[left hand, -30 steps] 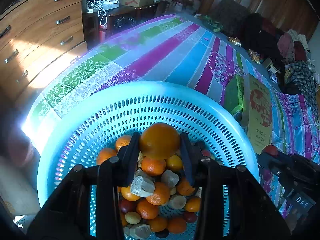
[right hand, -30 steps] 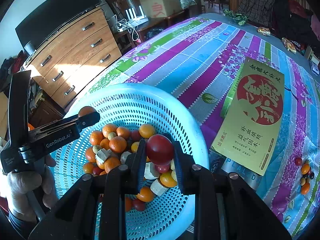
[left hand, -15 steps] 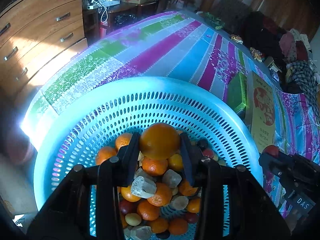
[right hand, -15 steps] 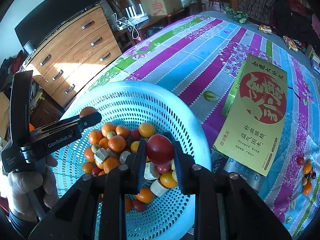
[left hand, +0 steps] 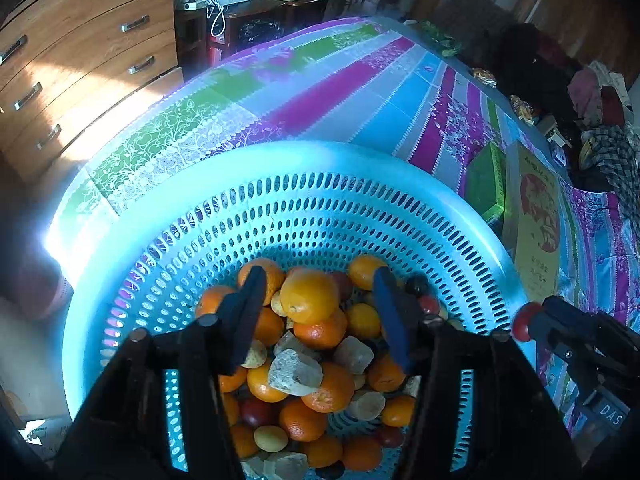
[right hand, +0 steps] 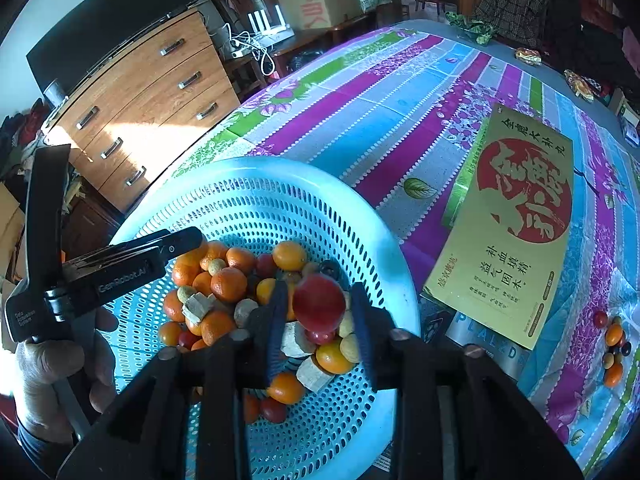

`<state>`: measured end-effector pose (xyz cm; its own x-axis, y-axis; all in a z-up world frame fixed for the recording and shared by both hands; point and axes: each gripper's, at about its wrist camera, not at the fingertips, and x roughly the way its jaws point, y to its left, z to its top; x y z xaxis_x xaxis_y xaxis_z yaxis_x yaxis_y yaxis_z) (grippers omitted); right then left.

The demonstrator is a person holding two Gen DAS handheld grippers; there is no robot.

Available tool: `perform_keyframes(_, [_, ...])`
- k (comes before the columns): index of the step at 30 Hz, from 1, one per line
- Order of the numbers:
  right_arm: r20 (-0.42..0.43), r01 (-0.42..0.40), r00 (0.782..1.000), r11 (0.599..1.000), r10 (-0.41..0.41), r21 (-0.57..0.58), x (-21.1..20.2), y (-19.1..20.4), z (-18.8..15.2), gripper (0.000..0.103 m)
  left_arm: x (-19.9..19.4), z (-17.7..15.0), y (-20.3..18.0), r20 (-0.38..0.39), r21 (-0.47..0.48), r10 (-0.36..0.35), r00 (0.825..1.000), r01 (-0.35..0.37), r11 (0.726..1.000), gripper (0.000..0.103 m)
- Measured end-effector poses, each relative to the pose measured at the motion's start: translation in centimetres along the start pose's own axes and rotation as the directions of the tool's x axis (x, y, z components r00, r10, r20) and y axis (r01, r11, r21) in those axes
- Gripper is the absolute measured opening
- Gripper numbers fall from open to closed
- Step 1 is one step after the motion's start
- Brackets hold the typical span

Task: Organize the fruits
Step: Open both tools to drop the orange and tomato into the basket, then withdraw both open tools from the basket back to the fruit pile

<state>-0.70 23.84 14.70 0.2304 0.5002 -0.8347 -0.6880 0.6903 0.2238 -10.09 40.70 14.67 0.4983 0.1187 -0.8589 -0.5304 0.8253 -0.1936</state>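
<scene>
Nearest to us, the left tongs (left hand: pixel 318 292) hang over the blue basket (left hand: pixel 280 168), pointing steeply down. Their jaws have just been opening, and an orange (left hand: pixel 309 295) sits between them with a clear gap on each side, so it is released and rests on top of the fruit pile (left hand: pixel 316 380), a heap of small oranges, red fruits and pale chunks.

Our right tongs (right hand: pixel 318 312) hover over the same basket's right-hand half. Their jaws have also just been opening. A red fruit (right hand: pixel 319 302) lies between them; a gap shows on its right side, while its left edge sits right at the left pad, so we judge it let go, or nearly so, just above the pile.

Both fruits therefore lie straight ahead of their own tongs, each round with no long axis to line up.

Farther off, on the striped cloth of the desk (right hand: pixel 360 120), a yellow box (right hand: pixel 516 220) lies beside the basket. Past it, at our right, a small cluster of loose fruits (right hand: pixel 612 340) waits. The right tongs are clearly nearer to that cluster, so we judge the next reach belongs to the right hand.
</scene>
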Motion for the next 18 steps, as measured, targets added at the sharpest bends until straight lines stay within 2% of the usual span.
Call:
perform_keyframes(1, [0.002,0.002,1.0,1.0,-0.002,0.003,0.0,-0.1,0.0,0.053,-0.1,0.0,0.0,0.004,0.002,0.005,1.0,-0.005,1.0,0.071])
perform_keyframes(8, [0.018,0.009,1.0,1.0,-0.009,-0.01,-0.4,0.3,-0.2,0.055,0.0,0.1,0.2,0.002,-0.004,0.018,1.0,-0.018,1.0,0.072])
perform_keyframes(10, [0.029,0.015,0.999,1.0,-0.014,-0.015,-0.7,0.4,-0.2,0.068,-0.1,0.1,0.4,0.005,-0.01,0.019,1.0,-0.019,1.0,0.073])
perform_keyframes(12, [0.043,0.018,0.999,1.0,-0.017,-0.02,-1.0,0.5,-0.2,0.074,-0.3,0.1,0.4,0.01,-0.013,0.022,1.0,-0.022,1.0,0.073])
perform_keyframes(18, [0.05,0.017,0.999,0.999,-0.016,-0.027,-1.5,0.6,-0.2,0.075,-0.4,0.1,0.2,0.016,-0.009,0.023,1.0,-0.023,1.0,0.073])
